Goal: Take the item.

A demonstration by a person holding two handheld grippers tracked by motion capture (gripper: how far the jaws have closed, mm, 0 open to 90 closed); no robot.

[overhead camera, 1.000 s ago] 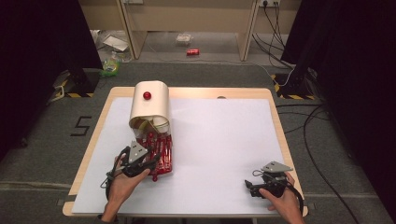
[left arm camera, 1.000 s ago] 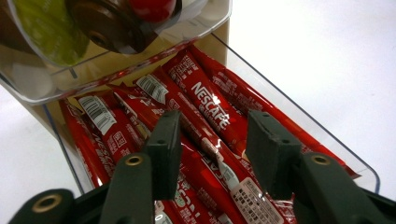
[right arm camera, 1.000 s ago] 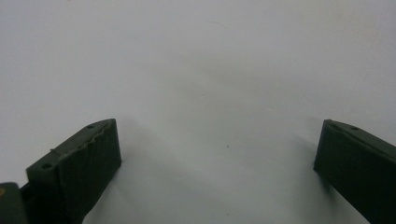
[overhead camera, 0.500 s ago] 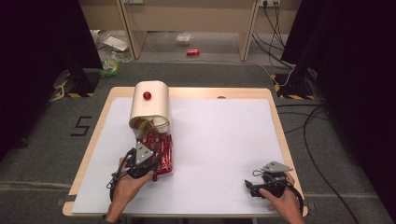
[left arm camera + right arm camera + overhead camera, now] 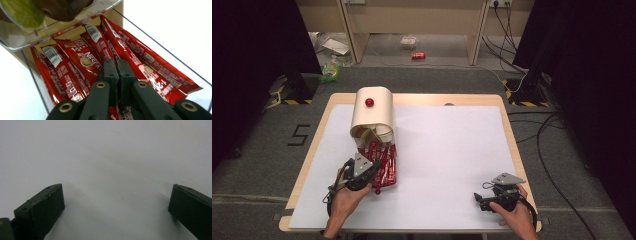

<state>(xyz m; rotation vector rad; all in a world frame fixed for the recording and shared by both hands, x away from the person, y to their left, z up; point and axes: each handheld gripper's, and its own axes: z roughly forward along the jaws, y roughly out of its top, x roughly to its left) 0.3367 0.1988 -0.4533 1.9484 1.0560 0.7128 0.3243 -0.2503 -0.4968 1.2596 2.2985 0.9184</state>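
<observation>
The left gripper (image 5: 117, 65) had just been closing, fingers together over the sachets (image 5: 85, 60) lying lengthwise in the tray (image 5: 172, 56); right fingers (image 5: 41, 207) stood apart.

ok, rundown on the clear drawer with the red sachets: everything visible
The clear drawer looks like thin transparent plastic, pulled out of the cream dispenser toward the person and lying on the white table. It holds red coffee sachets lying lengthwise side by side. The left gripper reaches in, jaws together over the sachets; whether it pinches one is unclear.
</observation>
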